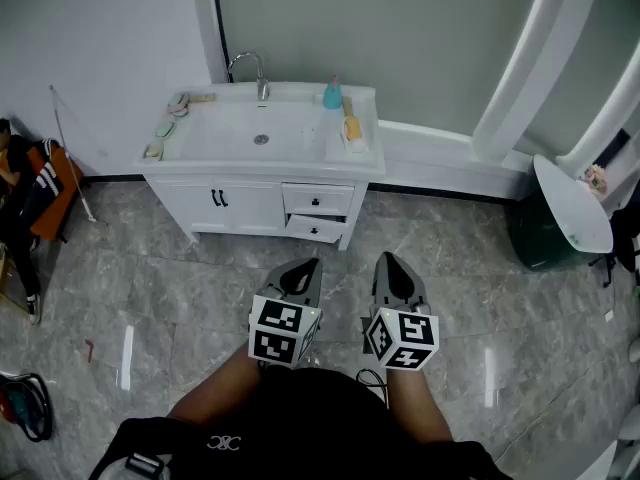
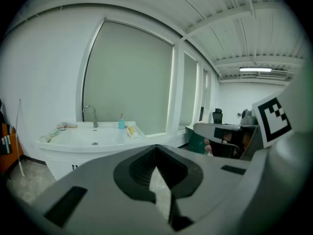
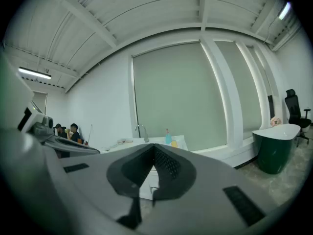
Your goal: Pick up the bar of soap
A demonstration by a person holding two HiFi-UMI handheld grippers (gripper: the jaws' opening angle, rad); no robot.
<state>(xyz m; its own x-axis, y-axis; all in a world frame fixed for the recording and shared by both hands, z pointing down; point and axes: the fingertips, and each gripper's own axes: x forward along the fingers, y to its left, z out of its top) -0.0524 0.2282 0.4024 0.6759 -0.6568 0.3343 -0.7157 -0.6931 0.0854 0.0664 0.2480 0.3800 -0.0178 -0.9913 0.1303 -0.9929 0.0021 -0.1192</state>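
White vanity sink (image 1: pixel 225 133) stands well ahead across the floor. Left gripper (image 1: pixel 306 266) and right gripper (image 1: pixel 389 261) hang far short of it, jaws together and empty, so the approach seems unstarted. The yellowish bar of soap (image 1: pixel 351 127) lies on the sink's right rim; a gripper must advance and open.

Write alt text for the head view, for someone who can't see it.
The left gripper and right gripper, jaws shut and empty, point across a grey tiled floor toward a white sink cabinet with a faucet and a blue bottle on its rim.
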